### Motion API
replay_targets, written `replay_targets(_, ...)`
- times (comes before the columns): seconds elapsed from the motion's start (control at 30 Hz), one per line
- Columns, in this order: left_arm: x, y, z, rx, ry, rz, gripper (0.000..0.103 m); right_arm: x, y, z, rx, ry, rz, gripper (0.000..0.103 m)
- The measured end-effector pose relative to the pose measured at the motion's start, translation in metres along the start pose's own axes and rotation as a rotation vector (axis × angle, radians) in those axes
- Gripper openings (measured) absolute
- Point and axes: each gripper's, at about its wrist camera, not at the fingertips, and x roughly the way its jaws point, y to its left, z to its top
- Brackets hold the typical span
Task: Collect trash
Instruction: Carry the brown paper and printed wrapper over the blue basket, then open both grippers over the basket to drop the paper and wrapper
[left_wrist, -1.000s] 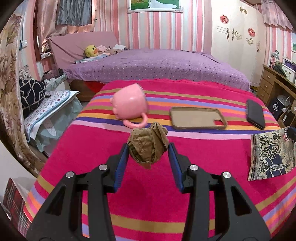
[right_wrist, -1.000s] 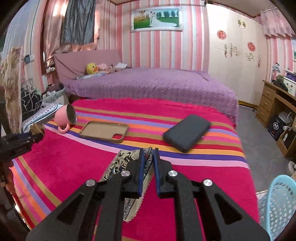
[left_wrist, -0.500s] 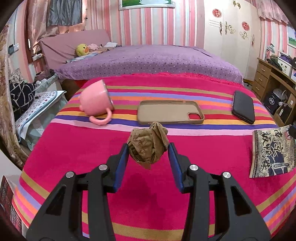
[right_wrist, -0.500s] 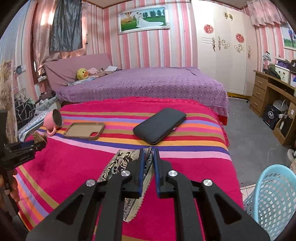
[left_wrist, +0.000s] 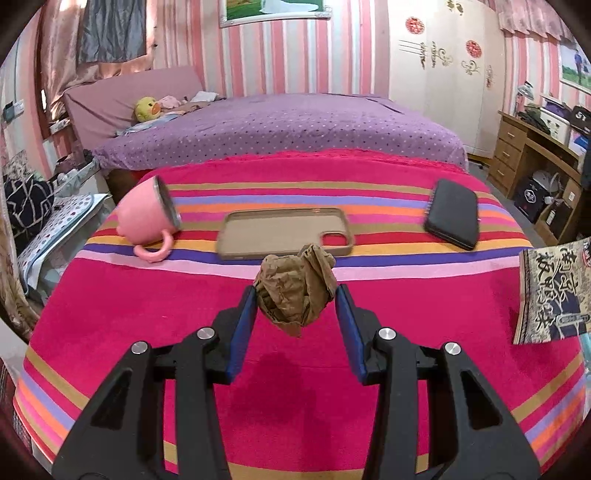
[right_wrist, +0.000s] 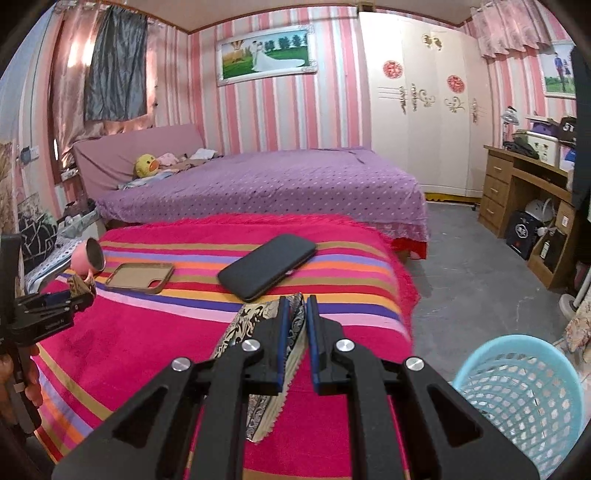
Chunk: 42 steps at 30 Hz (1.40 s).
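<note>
The blue-padded fingers (left_wrist: 243, 325) of the left gripper (left_wrist: 295, 317) pinch a crumpled brown paper wad (left_wrist: 295, 288) from both sides, holding it clear above the striped blanket (left_wrist: 147, 314). The right gripper (right_wrist: 295, 325) has its fingers (right_wrist: 283, 332) pressed nearly together on the edge of a flat, printed snack wrapper (right_wrist: 240, 325), black and cream with a serrated hem, which hangs down at 7 o'clock from the tips.

The wad is creased, matte and lumpy; the wrapper is thin and glossy. On the blanket, a plush magenta weave with orange, purple and tan bands, a smooth pink mug (left_wrist: 146, 218) lies on its side at 10 o'clock from the wad, a tan rubbery phone case (left_wrist: 284, 232) lies just beyond at 12, and a black rectangular phone (left_wrist: 452, 214) sits at 2 o'clock. Behind stands a purple dotted bed (right_wrist: 258, 184), pink striped walls, a wooden desk (right_wrist: 524, 192) at 3 o'clock. A pale blue lattice plastic basket (right_wrist: 517, 398) stands on the grey floor at 4 o'clock from the right gripper.

Compared with a second ago, the mug and case sit further left in the left view, and far more of the basket shows in the right view; both grips are unchanged.
</note>
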Motion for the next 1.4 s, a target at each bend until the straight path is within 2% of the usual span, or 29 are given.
replay_targets(0.27, -0.012, -0.051, 0.003, 0.048, -0.009, -0.074, 0.043, -0.031, -0.060, 0.003, 0.054, -0.044, -0.071, 0.010)
replay_targets(0.47, -0.024, -0.119, 0.009, 0.123, -0.032, -0.120, 0.043, -0.058, -0.117, 0.000, 0.112, -0.069, -0.158, 0.010)
replay_targets(0.73, -0.034, -0.216, 0.001, 0.182, -0.020, -0.236, 0.043, -0.087, -0.185, -0.019, 0.144, -0.052, -0.280, 0.010)
replay_targets(1.17, -0.043, -0.348, -0.035, 0.304, 0.021, -0.354, 0.043, -0.108, -0.265, -0.056, 0.217, -0.002, -0.391, 0.010)
replay_targets(1.4, -0.041, -0.395, -0.044, 0.327, 0.050, -0.401, 0.043, -0.114, -0.289, -0.067, 0.257, 0.006, -0.422, 0.010)
